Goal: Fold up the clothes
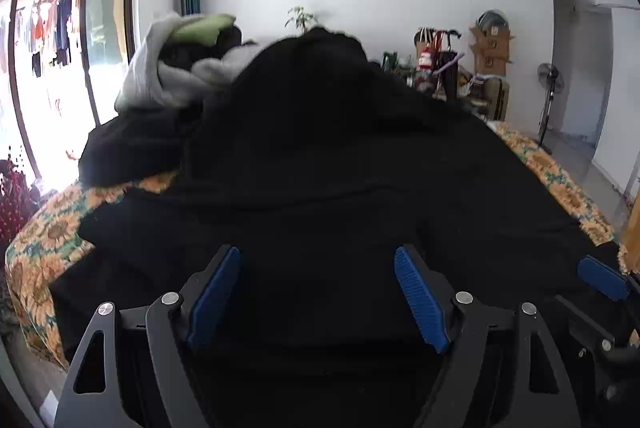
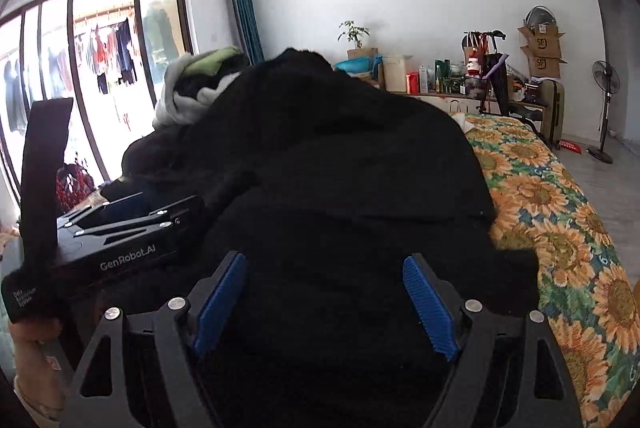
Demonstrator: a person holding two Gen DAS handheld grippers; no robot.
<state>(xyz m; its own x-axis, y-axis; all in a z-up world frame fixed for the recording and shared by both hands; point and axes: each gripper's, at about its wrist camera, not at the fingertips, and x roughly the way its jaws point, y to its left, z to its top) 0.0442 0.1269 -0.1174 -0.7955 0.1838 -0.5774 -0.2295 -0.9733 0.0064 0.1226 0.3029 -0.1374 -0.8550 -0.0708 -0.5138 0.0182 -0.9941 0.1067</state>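
The large black fabric garment (image 2: 340, 187) is lying heaped on the bed with the sunflower-print cover (image 2: 560, 207), edges roughly gathered but not yet flat. Both the left hand-held gripper (image 1: 316, 292) and the right hand-held gripper (image 2: 328, 300) are standing with jaws apart, gripping nothing. A grey-and-green clothes pile (image 2: 200, 83) behind is awaiting folding.

Two grippers are counted, the left gripper (image 1: 316, 260) and the right gripper (image 2: 325, 268). One standing fan (image 2: 605, 107), one potted plant (image 2: 354, 33) and two cardboard boxes (image 2: 540, 49) are seen.
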